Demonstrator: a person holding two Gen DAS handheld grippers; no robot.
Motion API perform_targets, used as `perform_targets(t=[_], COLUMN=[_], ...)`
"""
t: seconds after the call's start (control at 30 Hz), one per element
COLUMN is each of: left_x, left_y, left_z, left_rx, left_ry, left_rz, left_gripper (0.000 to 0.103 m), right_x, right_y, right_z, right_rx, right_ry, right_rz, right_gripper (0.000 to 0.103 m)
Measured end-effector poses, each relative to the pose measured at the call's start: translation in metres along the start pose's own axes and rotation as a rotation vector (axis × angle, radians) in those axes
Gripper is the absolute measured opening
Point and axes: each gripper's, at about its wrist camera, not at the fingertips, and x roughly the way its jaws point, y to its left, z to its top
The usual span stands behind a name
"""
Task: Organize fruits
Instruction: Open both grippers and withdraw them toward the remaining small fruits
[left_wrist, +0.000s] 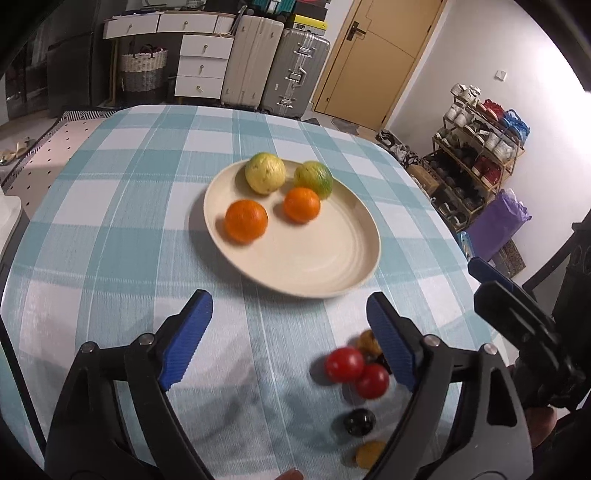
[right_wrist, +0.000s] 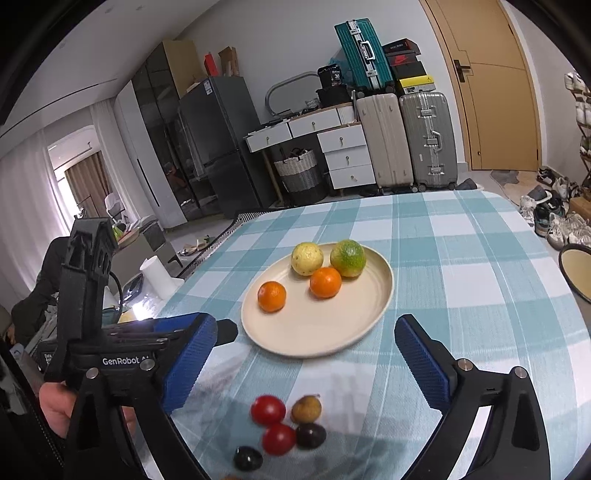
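Both grippers hang spread and empty, left gripper (left_wrist: 288, 336) and right gripper (right_wrist: 306, 354), over the small fruits (right_wrist: 284, 432) on the checked cloth just short of the plate (right_wrist: 332, 332) (citrus already aboard), so pick one red tomato (right_wrist: 267, 409) squarely and squeeze gently.

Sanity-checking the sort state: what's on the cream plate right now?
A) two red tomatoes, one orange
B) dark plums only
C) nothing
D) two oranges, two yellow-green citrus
D: the plate carries two oranges and two yellow-green citrus; the small red and dark fruits lie off it on the tablecloth.
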Motion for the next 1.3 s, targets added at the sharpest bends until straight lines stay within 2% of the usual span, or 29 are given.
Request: perform_targets(t=[0.17, 0.33, 0.6, 0.67, 0.87, 1.1, 1.17, 1.3], left_x=[-0.004, -0.008, -0.013, -0.012, -0.007, -0.004, -0.005, -0.006], left_y=[-0.003, -0.005, -0.012, -0.017, -0.03, -0.036, -0.04, -0.044], left_z=[-0.016, -0.036, -0.064, -0.071, -0.092, -0.105, -0.107, -0.109], left_rx=[0.012, 0.012, 0.016, 0.032, 0.07, 0.091, 0.118, 0.139], left_ry=[0.021, 0.042, 0.077, 0.101, 0.152, 0.17, 0.16, 0.163], left_rz=[0.007, 0.01, -0.034, -0.061, -0.076, -0.042, -0.008, -0.025], left_gripper=[0.087, 0.1, 0.102, 0.102, 0.102, 0.101, 0.101, 0.098], right_x=[-0.01, -0.019, -0.029, -0.031, -0.032, -0.036, -0.036, -0.038], right_y=[-0.005, -0.011, -0.016, -0.016, -0.018, -0.015, -0.016, -0.015], right_z=[-0.012, -0.026, -0.047, -0.05, -0.057, -0.062, -0.063, -0.065], right_rx=[0.024, 0.049, 0.062, 0.068, 0.089, 0.085, 0.091, 0.096], right_ry=[0.008, 0.03, 0.054, 0.062, 0.083, 0.083, 0.081, 0.083], right_rz=[-0.008, -0.011, -0.038, -0.042, -0.051, -0.058, -0.055, -0.054], right_gripper=[0.102, 0.103, 0.103, 0.103, 0.103, 0.103, 0.103, 0.103])
